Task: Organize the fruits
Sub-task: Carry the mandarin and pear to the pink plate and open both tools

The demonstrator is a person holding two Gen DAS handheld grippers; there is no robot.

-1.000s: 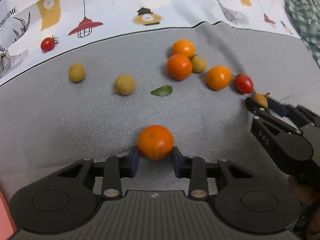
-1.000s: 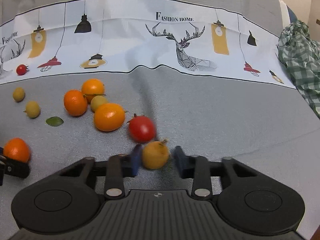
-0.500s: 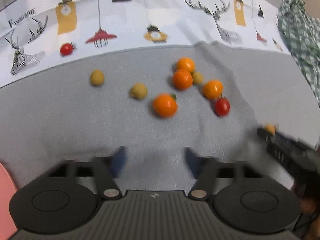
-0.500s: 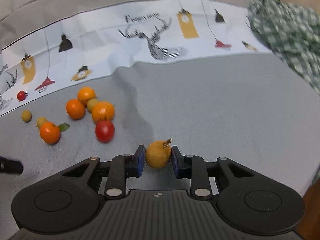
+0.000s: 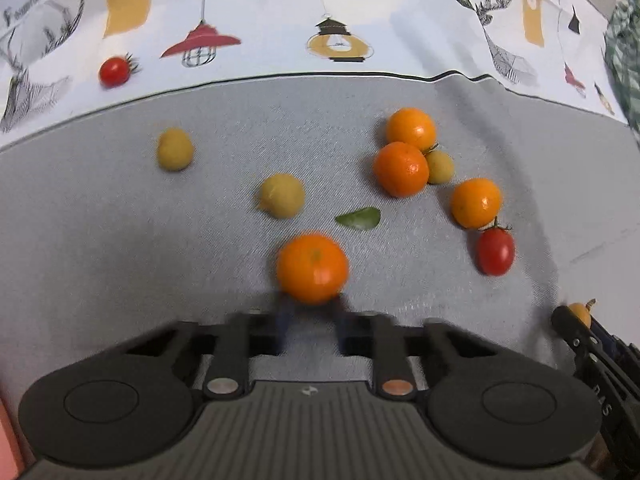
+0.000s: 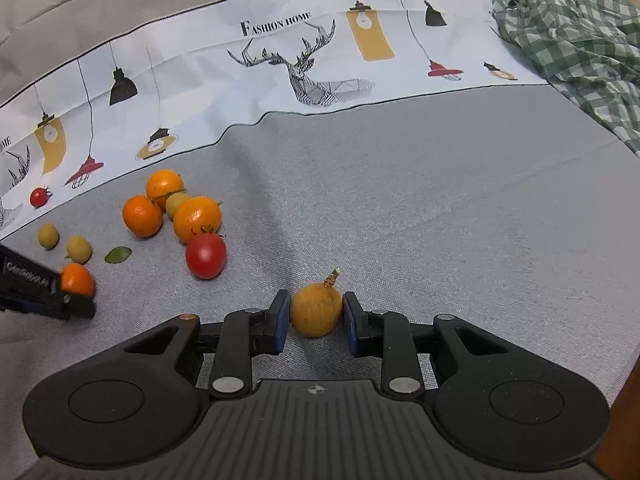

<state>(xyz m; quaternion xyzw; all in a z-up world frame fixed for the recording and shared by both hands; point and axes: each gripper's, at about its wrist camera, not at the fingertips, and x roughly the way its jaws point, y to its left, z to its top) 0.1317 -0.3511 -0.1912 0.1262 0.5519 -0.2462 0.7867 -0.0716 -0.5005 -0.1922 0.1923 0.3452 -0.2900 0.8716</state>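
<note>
- The right gripper clamps a small yellow-brown fruit between its blue pads, the dry stem poking up. It hangs low over the grey cloth, apart from the other fruit.
- The left gripper has just been closing its jaws, and they stand narrow. An orange sits at the blurred fingertips, not plainly between the pads; whether they touch it cannot be told.
- Three more oranges cluster to the right with a pale yellow-green fruit tucked against two of them. A red tomato lies just below the nearest orange.
- Two more yellow-green fruits lie further left, well apart. A green leaf lies between them and the cluster.
- A second, smaller tomato rests on the printed white cloth, among drawings of lamps and deer heads.
- "FASHION HOME" is printed in black capitals on that cloth.
- White lettering on the left gripper's side reads roughly "GenRobot.AI"; the right gripper's finger carries the letters "DAS".
- A green checked cloth lies crumpled at far right.
</note>
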